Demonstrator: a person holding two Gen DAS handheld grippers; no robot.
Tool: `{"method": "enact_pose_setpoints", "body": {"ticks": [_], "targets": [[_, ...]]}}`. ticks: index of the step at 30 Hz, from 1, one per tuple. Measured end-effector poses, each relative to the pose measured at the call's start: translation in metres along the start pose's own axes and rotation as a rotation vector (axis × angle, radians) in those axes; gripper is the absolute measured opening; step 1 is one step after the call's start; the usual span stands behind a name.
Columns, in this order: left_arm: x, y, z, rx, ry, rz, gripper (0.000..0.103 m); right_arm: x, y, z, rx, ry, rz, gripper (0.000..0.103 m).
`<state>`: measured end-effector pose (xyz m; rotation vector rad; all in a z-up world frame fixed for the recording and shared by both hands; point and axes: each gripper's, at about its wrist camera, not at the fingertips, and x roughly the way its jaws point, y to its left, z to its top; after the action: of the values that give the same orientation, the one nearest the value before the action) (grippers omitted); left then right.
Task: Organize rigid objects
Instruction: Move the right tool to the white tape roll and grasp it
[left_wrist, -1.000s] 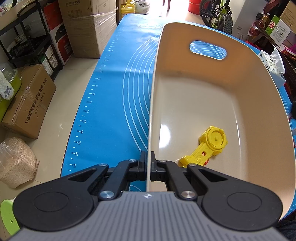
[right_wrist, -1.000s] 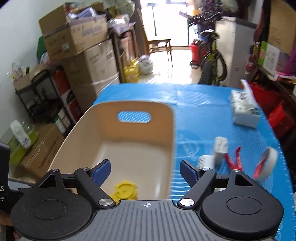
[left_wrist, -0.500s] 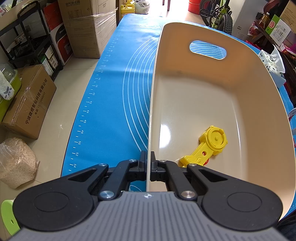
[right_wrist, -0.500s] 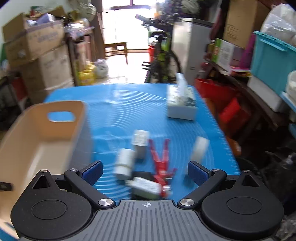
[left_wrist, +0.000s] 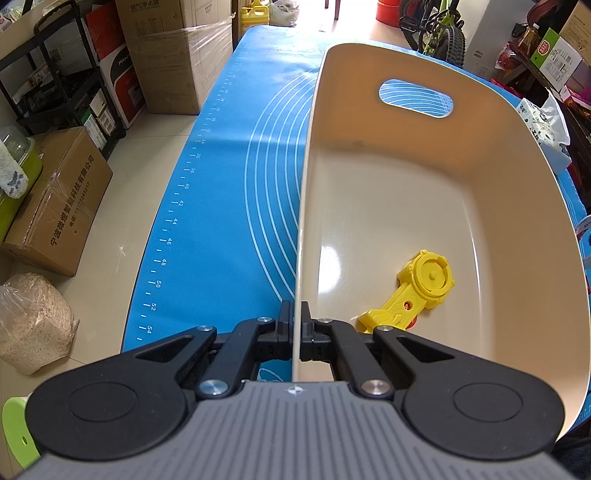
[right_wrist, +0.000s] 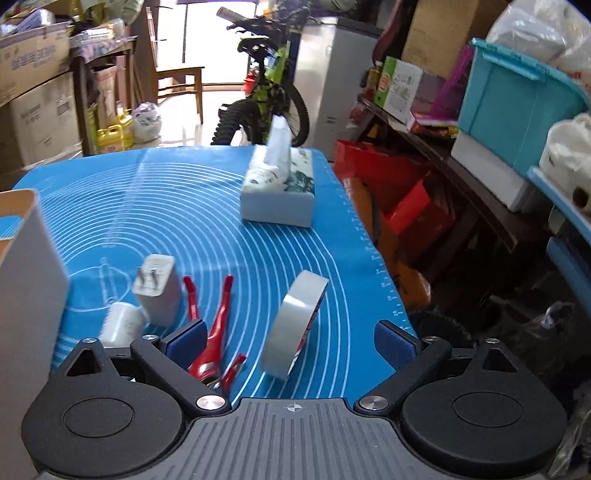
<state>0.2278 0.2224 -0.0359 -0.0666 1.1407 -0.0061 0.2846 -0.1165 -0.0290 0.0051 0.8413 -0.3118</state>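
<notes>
1. The left gripper (left_wrist: 295, 334) is clamped on the near rim of the beige tub (left_wrist: 424, 192), its jaws pressed together on the thin wall.
2. The tub stands on the blue mat (left_wrist: 229, 221); a yellow plastic toy (left_wrist: 413, 291) lies on its floor near the gripped end.
3. The right gripper (right_wrist: 291, 341) hangs over the mat to the right of the tub, jaws wide and closing slightly, gripping nothing.
4. Between its pads stands a roll of white tape (right_wrist: 295, 325) on edge, with a red clip (right_wrist: 212, 332) just left of it.
5. Further left lie a white charger plug (right_wrist: 157, 291) and a small white cylinder (right_wrist: 120, 325).
6. A tissue box (right_wrist: 279, 192) sits farther back.
</notes>
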Motion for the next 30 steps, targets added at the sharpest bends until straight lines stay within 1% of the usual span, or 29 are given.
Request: {"method": "enact_pose_setpoints", "body": {"ticks": [2,4,9,12,13,14,15,17,26,30], "targets": [[0.0,-0.001,0.0,0.0,0.001,0.001,0.003,0.011,0.0,0.0,0.003,0.007,-0.016,0.089],[0.001,-0.001,0.001,0.001,0.003,0.002,0.003,0.02,-0.002,0.0,0.017,0.017,-0.031,0.088],[0.001,-0.001,0.001,0.001,0.002,0.004,0.003,0.035,-0.006,0.004,0.057,0.04,-0.048,0.078],[0.001,-0.002,0.001,0.002,0.002,0.007,0.003,0.04,-0.009,0.003,0.069,0.066,-0.045,0.066],[0.001,-0.002,0.001,0.002,0.002,0.008,0.003,0.041,-0.009,0.003,0.073,0.074,-0.041,0.06],[0.0,-0.002,0.001,0.002,0.002,0.008,0.003,0.042,-0.009,0.003,0.074,0.08,-0.036,0.049],[0.0,-0.003,0.001,0.002,0.002,0.008,0.003,0.044,-0.009,0.003,0.071,0.088,-0.032,0.045],[0.0,-0.003,0.0,0.002,0.002,0.008,0.003,0.044,-0.007,0.001,0.06,0.096,-0.032,0.031],[0.0,-0.003,0.001,0.002,0.002,0.008,0.003,0.019,-0.014,-0.005,0.054,0.036,-0.011,0.03],[0.0,-0.003,0.001,0.002,0.002,0.008,0.003,0.003,-0.01,-0.006,-0.016,0.013,-0.003,0.03]]}}
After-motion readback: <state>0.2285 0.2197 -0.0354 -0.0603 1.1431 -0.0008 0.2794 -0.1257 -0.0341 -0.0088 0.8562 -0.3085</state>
